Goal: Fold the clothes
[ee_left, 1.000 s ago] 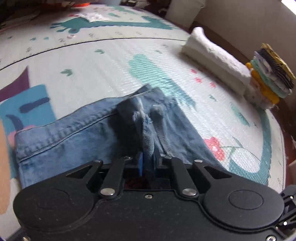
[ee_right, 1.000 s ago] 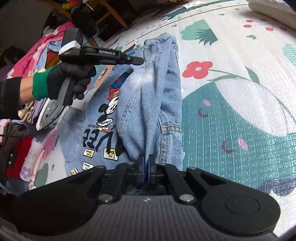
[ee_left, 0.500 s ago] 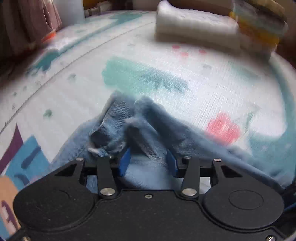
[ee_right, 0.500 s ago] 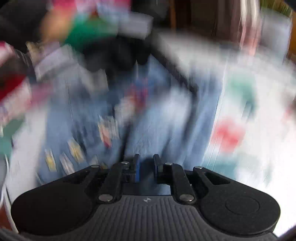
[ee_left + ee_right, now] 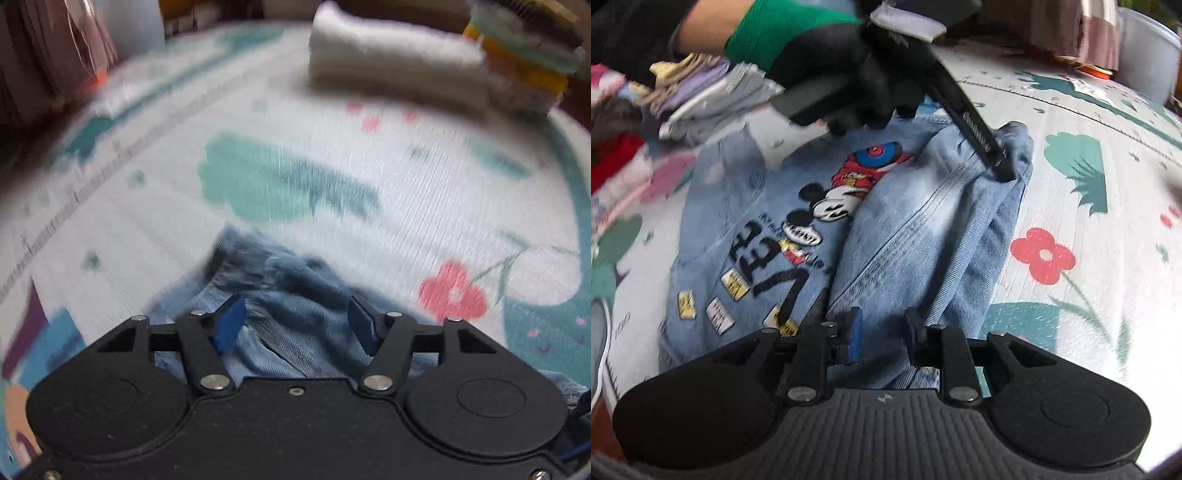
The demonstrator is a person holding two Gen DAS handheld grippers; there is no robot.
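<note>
While the denim jacket [image 5: 923, 236] lies half-folded on the play mat [image 5: 1089, 258], the right gripper [image 5: 882, 332] is opening narrowly over its near edge — beyond, the left gripper [image 5: 295, 325] parts wider above the far corner, nothing pinched.

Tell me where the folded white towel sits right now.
In the left wrist view the folded white towel lies at the top right, at the far edge of the play mat, directly left of the stack of colourful cloths.
</note>
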